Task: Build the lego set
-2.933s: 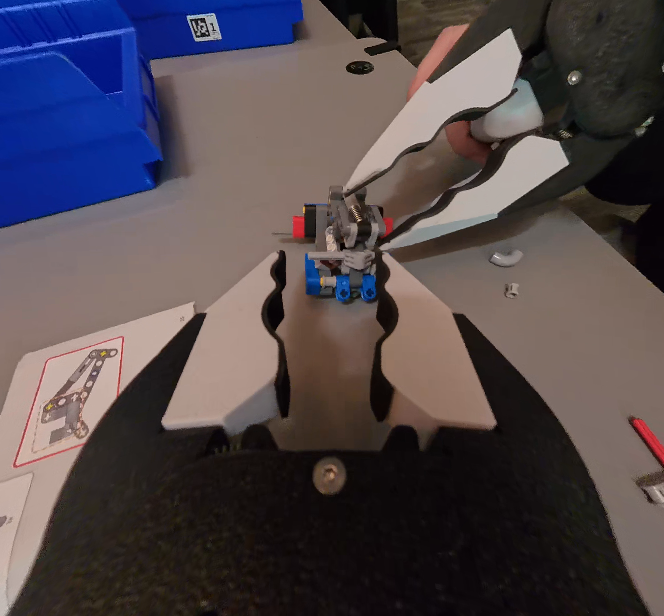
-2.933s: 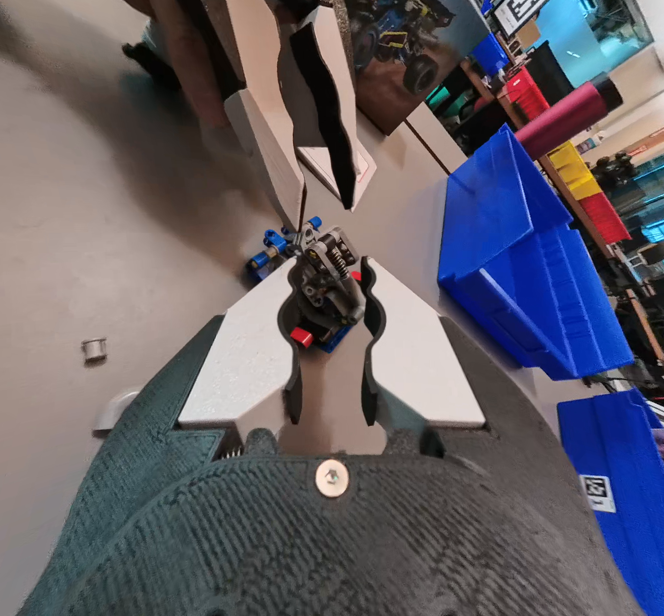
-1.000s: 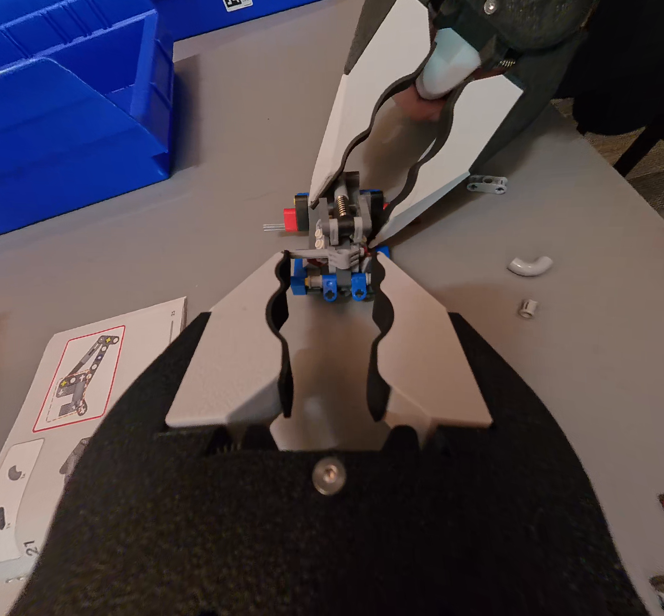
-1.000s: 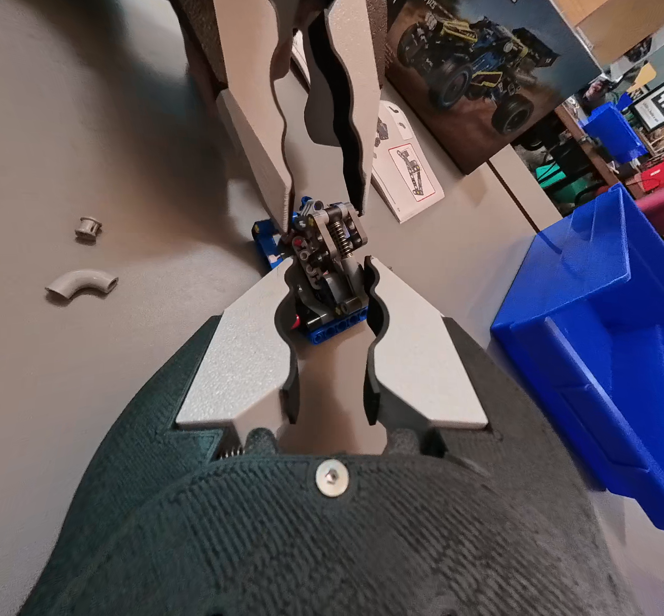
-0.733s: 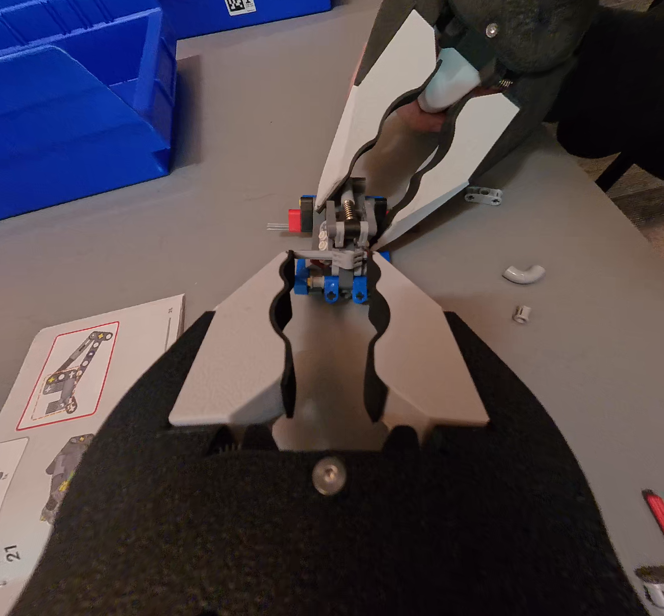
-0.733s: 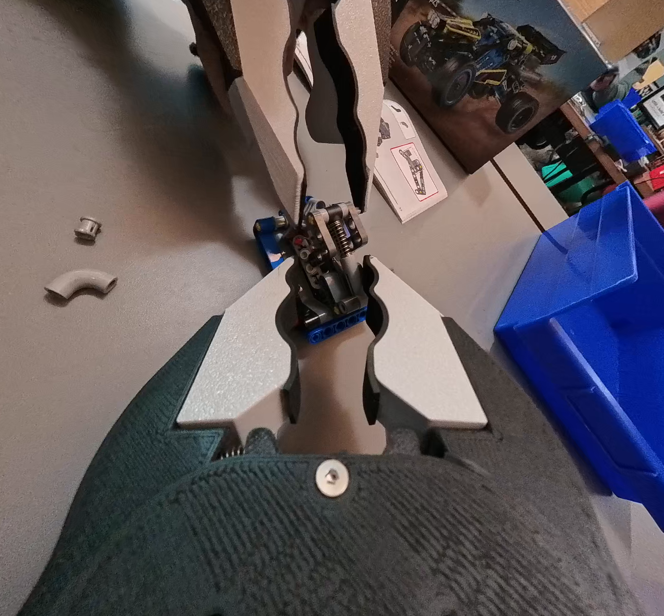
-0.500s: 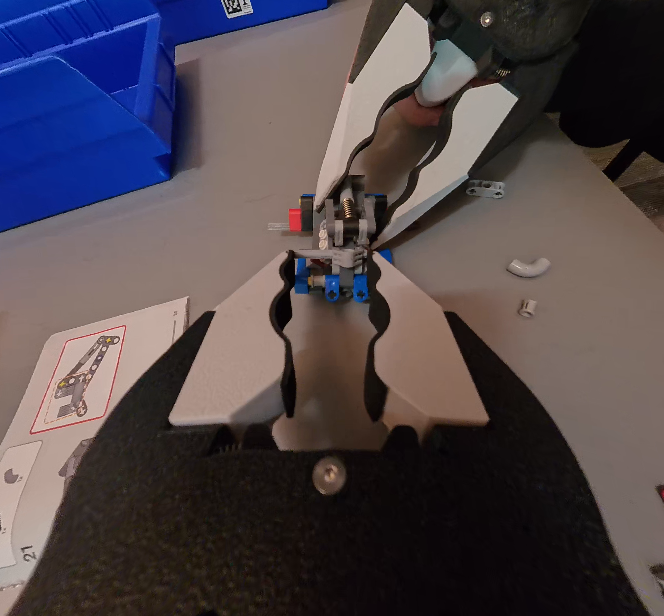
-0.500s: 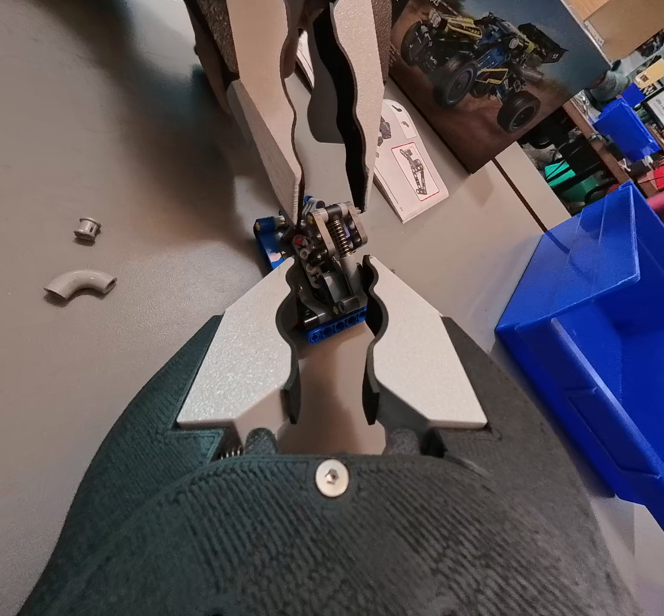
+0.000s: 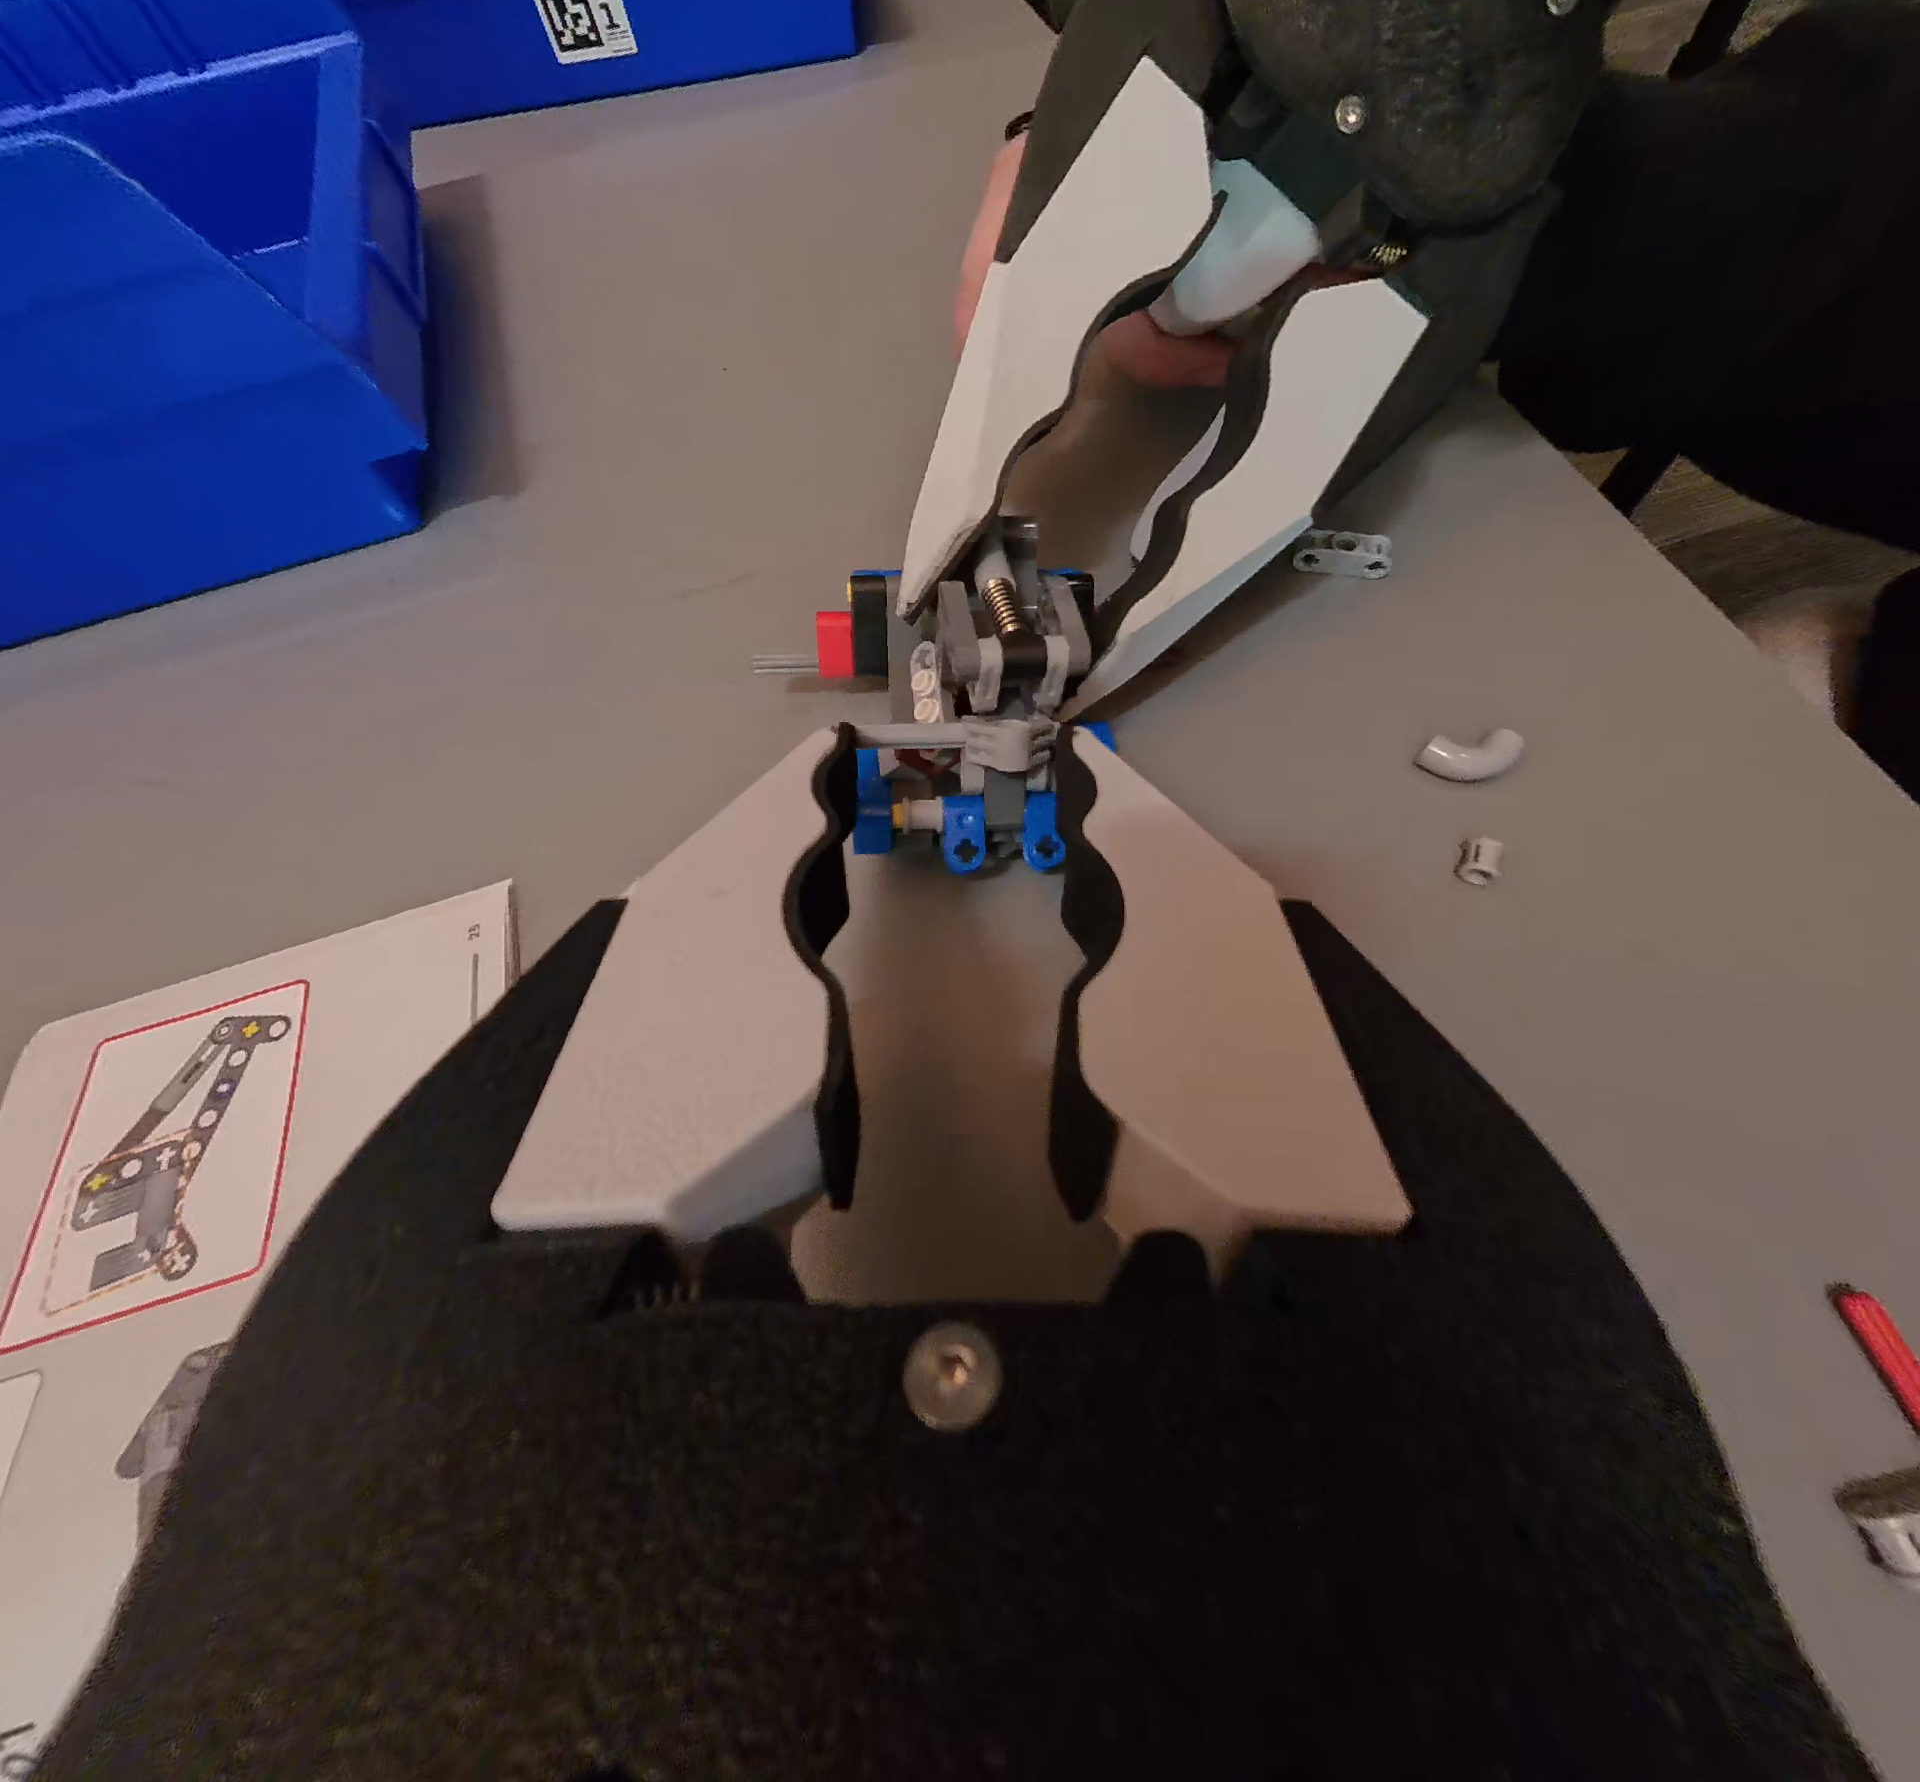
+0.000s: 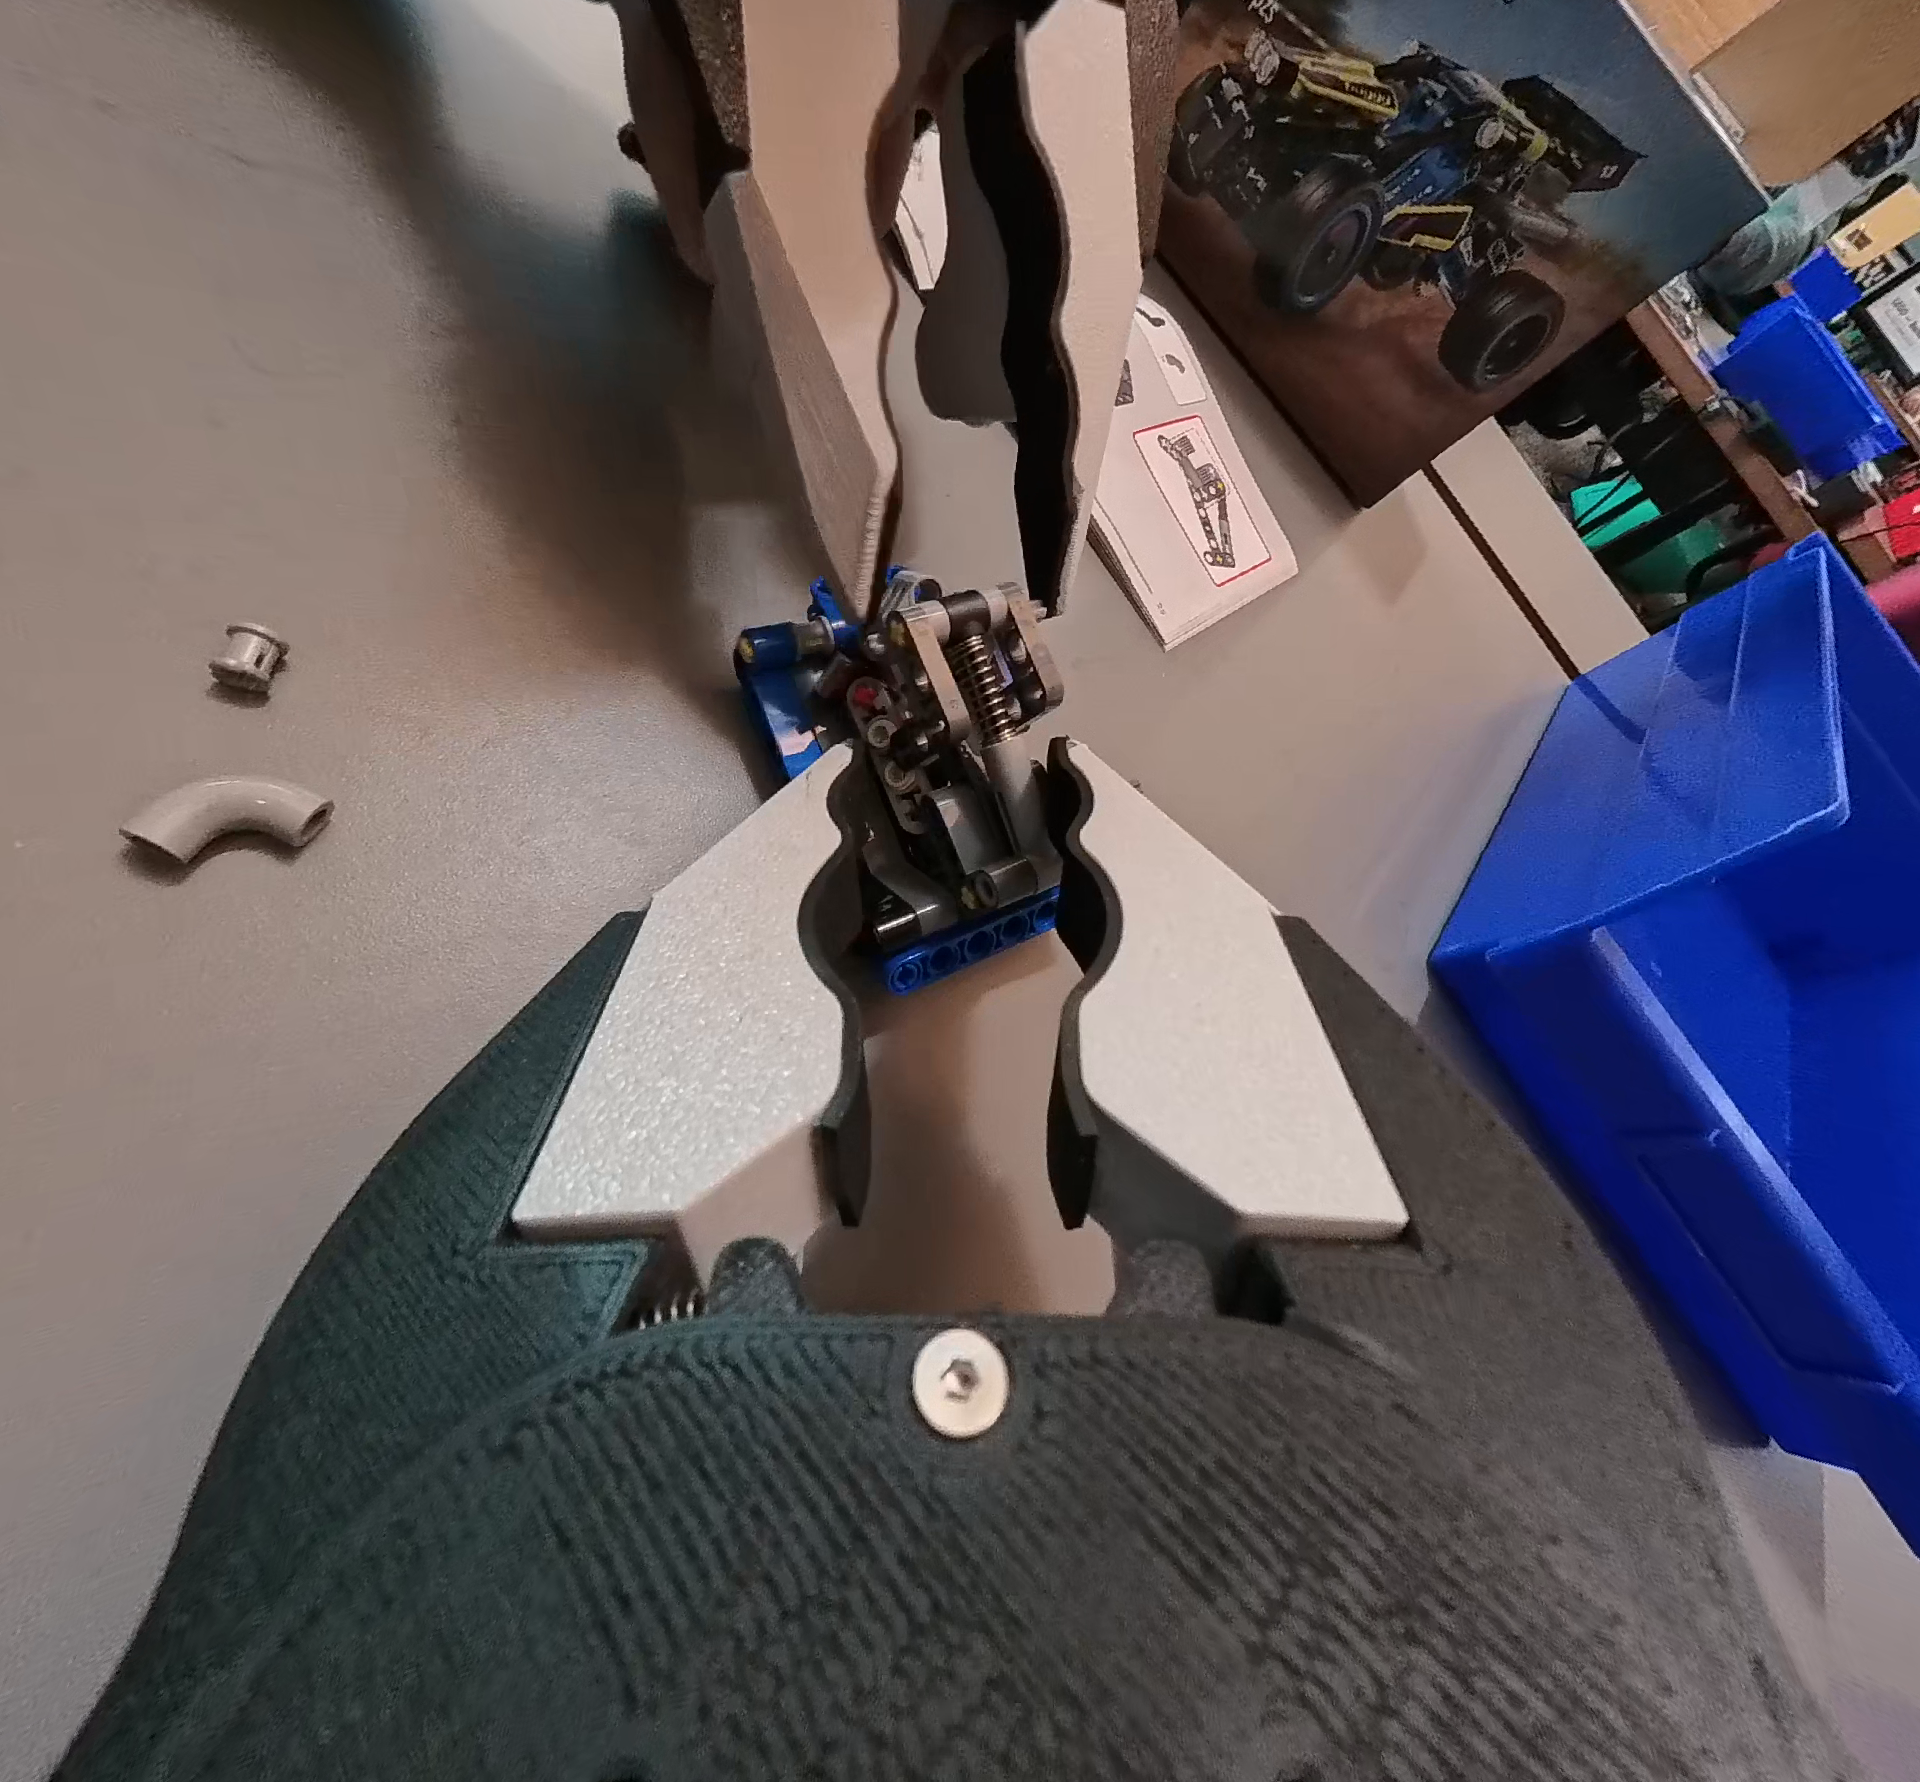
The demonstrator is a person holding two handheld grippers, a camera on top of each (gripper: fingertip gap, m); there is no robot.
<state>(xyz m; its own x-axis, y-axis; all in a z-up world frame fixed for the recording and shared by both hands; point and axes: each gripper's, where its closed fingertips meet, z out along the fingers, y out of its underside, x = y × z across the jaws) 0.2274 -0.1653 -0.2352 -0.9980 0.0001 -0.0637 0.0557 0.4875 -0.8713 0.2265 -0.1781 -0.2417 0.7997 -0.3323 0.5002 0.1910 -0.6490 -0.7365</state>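
My right claw [image 10: 951, 859] clamped on brick assembly [image 10: 940, 797], steadying it on counter [image 10: 364, 382]; my left claw [image 9: 948, 745] pinching its grey cross axle [image 9: 925, 740] at tips.

Blue bins [image 9: 187, 298], instruction booklet [image 9: 239, 1088], boxed kit [image 10: 1434, 153] — loose grey pieces [image 9: 1470, 756].

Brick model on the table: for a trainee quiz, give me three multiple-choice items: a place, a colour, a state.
1. The curved grey tube lies: A in a bin; B on the table; C in a claw.
2. The brick model has a base beam that is: A blue; B green; C yellow.
3. The right claw is: A wide open; B closed on the model; C holding paper.

1 B, it rests on bare tabletop. 2 A, blue shows between the pads. 3 B, both pads press the model.
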